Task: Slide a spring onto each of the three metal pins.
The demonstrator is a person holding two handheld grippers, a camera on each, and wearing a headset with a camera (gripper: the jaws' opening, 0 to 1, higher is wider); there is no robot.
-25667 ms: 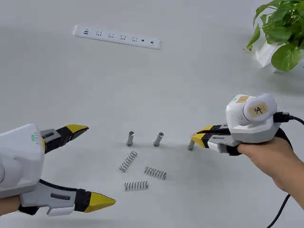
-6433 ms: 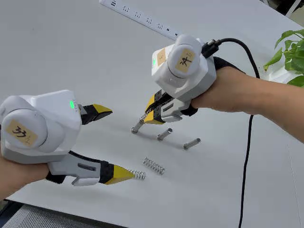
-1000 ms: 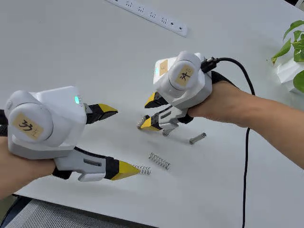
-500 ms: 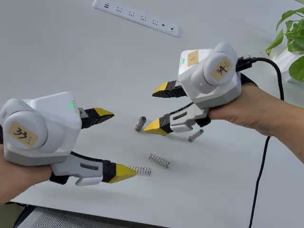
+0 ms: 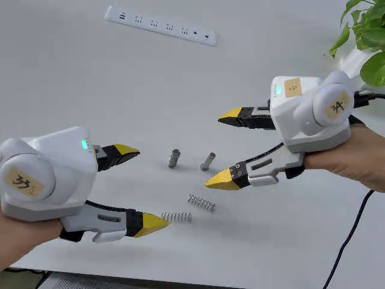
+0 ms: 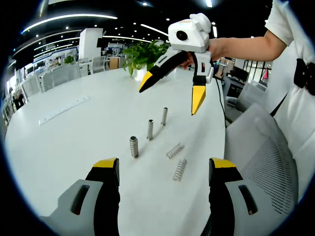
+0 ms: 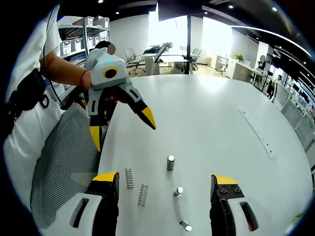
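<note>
The left gripper (image 5: 148,186) and the right gripper (image 5: 216,150) are both above the white table (image 5: 90,78). Each has its jaws spread wide, with nothing between them. Three pins stand upright in a row. The first pin (image 6: 134,146) already carries a spring; it seems to cover most of the shaft, but the picture is small there. The second pin (image 6: 150,129) and the third pin (image 6: 164,116) are bare. Two loose springs lie flat near the pins: the far spring (image 5: 201,203), and the near spring (image 5: 176,217) just beside the left gripper's lower tip.
</note>
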